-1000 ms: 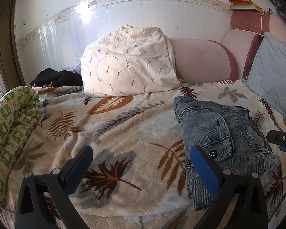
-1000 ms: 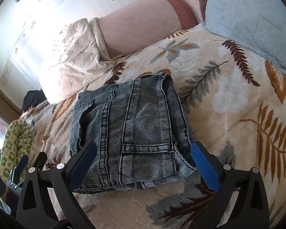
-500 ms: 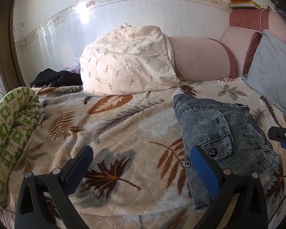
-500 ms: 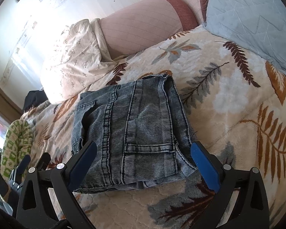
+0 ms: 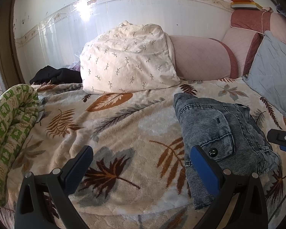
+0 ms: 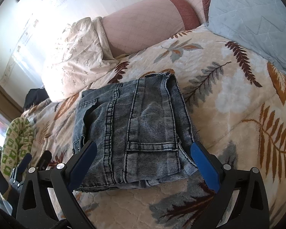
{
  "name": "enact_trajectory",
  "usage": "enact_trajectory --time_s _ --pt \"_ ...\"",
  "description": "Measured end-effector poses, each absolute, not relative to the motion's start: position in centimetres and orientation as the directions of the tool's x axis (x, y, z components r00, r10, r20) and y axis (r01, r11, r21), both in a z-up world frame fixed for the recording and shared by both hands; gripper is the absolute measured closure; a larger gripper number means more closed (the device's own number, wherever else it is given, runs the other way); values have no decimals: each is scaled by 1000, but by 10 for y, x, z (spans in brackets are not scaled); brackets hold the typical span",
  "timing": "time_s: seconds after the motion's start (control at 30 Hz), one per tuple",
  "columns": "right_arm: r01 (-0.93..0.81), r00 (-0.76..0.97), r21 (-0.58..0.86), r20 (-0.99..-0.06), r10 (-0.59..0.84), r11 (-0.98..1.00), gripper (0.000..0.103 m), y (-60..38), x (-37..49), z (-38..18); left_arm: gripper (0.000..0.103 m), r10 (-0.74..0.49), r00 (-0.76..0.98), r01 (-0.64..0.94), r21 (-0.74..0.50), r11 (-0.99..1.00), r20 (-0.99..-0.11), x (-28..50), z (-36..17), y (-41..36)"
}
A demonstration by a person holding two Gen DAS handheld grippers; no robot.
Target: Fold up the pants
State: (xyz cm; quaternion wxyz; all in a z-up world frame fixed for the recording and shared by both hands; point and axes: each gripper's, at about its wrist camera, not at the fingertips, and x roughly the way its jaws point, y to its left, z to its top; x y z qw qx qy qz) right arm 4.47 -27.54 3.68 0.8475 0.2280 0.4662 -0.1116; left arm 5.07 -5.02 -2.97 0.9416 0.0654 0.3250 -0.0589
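The grey-blue denim pants (image 6: 135, 131) lie folded into a compact stack on the leaf-patterned blanket (image 6: 228, 99). In the left wrist view the pants (image 5: 219, 133) sit at the right, button side up. My left gripper (image 5: 141, 164) is open and empty, above the blanket just left of the pants. My right gripper (image 6: 143, 158) is open and empty, its fingers apart over the near edge of the stack. The right gripper's tip also shows in the left wrist view (image 5: 282, 139) at the far right.
A cream patterned pillow (image 5: 127, 57) and pink bolster (image 5: 202, 59) lie at the back. A grey-blue cushion (image 5: 272, 76) stands right. A green-white rolled quilt (image 5: 7, 126) lies left, dark clothing (image 5: 55, 75) behind it. Books (image 5: 242, 2) rest on the headboard.
Both grippers have drawn back slightly from the folded pants. The pants have not moved.
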Motion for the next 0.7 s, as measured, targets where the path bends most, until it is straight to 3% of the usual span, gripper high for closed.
enact_trajectory --time_s 0.7 --pt "372 530 272 -847 38 888 2 -266 48 33 0 -74 783 150 72 986 -618 51 -29 -50"
